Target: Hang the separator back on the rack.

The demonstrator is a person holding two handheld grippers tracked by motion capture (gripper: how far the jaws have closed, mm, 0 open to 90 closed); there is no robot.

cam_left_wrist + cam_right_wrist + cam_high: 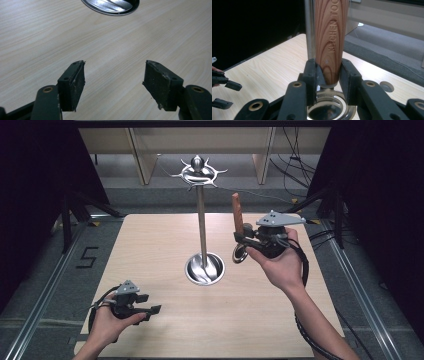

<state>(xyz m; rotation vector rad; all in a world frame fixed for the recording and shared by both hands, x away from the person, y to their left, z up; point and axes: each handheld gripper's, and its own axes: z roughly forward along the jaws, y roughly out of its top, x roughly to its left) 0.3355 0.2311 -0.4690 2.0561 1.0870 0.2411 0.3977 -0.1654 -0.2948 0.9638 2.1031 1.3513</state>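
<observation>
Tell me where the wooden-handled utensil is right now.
In the high view the wooden-handled utensil stands upright in the right tool, above the table's right half, just right of the metal stand.

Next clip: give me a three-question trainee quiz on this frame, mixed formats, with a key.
1. True or false: the left tool is shut on something.
2. Which part of the wooden-handled utensil does the right tool clamp? A) the handle's lower end B) the handle's top C) the metal ring
3. Fill in: the metal stand rises from a round ____ on the table.

Key: 1 false, its jaws are apart over bare wood. 2 A. 3 base.
</observation>
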